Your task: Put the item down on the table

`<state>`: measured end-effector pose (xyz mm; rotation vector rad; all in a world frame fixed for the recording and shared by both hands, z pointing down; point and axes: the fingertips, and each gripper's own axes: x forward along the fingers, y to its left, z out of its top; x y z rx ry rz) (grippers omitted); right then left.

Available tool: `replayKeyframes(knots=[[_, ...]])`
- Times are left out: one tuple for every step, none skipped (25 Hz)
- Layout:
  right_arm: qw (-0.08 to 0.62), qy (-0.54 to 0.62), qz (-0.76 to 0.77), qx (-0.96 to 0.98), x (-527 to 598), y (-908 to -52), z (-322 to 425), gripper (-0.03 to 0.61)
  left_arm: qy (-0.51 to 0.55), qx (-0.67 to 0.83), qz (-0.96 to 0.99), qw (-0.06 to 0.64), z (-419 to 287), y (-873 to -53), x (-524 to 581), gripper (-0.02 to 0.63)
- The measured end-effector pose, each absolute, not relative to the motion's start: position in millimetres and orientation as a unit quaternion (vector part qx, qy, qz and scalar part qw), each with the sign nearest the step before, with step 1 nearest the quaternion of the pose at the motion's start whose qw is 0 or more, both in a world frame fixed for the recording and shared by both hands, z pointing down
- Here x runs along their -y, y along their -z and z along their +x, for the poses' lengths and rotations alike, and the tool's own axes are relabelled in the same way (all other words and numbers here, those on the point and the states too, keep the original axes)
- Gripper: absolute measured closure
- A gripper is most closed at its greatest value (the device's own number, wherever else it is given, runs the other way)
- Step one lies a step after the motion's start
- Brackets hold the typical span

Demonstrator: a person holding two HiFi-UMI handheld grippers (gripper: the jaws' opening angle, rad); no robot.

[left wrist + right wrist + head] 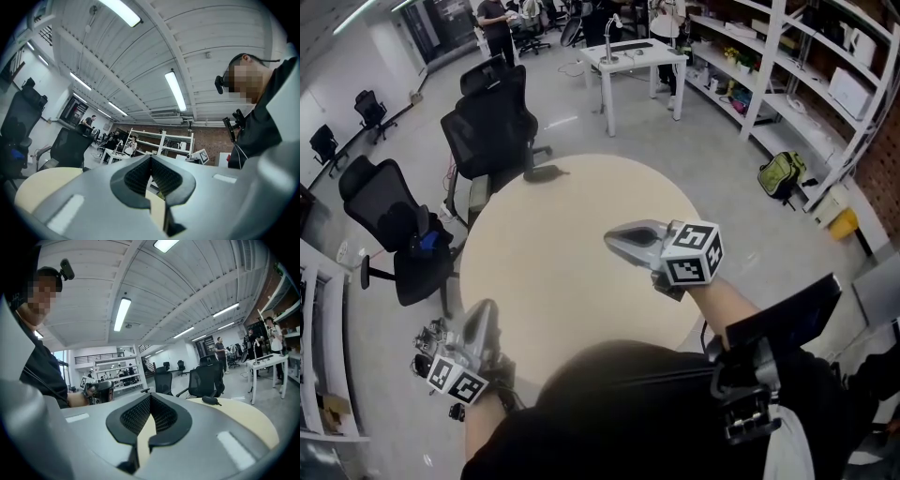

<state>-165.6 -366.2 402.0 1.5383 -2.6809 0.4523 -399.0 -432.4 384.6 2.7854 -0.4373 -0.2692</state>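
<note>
A small dark item (546, 172) lies on the round beige table (553, 281) near its far edge; in the right gripper view the item (211, 400) shows ahead and to the right, beyond the jaws. My right gripper (611, 240) hovers over the right half of the table, shut, with nothing between its fingers (150, 395). My left gripper (486, 309) is held off the table's near left edge, also shut and empty (151, 157). Neither gripper touches the item.
Black office chairs (492, 122) stand at the far left side of the table, another chair (389, 220) further left. A white desk (628, 61) and shelving (806, 75) are behind. A green bag (780, 173) lies on the floor at right.
</note>
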Motion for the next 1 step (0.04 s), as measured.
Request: replayKeyframes(knots=[[0.010,-0.144,0.491,0.859,368.1,-401.6,-166.5,0.566,0.093,0.153,0.972,0.154,-399.2,-384.5,433.6,0.614]])
